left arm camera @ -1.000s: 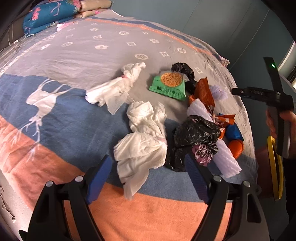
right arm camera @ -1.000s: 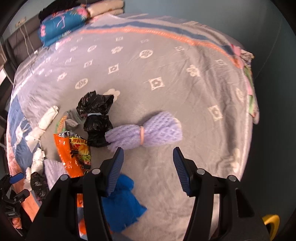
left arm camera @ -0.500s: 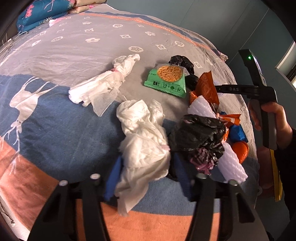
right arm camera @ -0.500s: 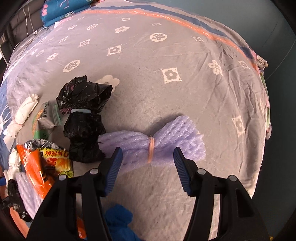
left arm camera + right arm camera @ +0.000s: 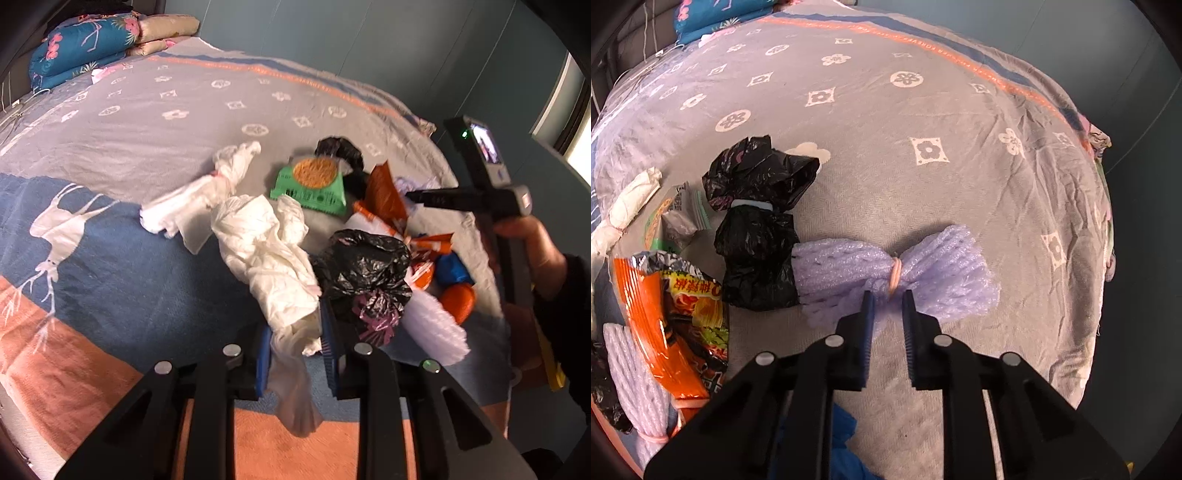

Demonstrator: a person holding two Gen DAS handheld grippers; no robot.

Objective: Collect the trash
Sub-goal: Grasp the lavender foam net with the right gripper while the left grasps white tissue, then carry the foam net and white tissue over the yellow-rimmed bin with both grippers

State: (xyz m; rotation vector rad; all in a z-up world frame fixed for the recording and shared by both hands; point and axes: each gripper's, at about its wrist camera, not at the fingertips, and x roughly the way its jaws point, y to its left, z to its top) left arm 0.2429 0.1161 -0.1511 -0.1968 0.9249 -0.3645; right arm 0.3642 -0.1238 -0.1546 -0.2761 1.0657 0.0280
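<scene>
two white paper wads (image 5: 266, 254), two black bags (image 5: 757, 225), two orange wrappers (image 5: 676, 306), one green packet (image 5: 310, 184)

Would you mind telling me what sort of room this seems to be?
Most likely a bedroom: the trash lies on a bed's patterned blanket, folded quilts are stacked at its far end, and teal walls surround it.

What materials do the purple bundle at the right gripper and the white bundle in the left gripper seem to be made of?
Purple bundle: apparently soft foam netting, matte, with a ribbed mesh texture, tied by a pinkish band.
White bundle: probably thin plastic film, though it could be tissue paper; it looks crumpled, and its tail hanging below the left gripper looks translucent.
</scene>
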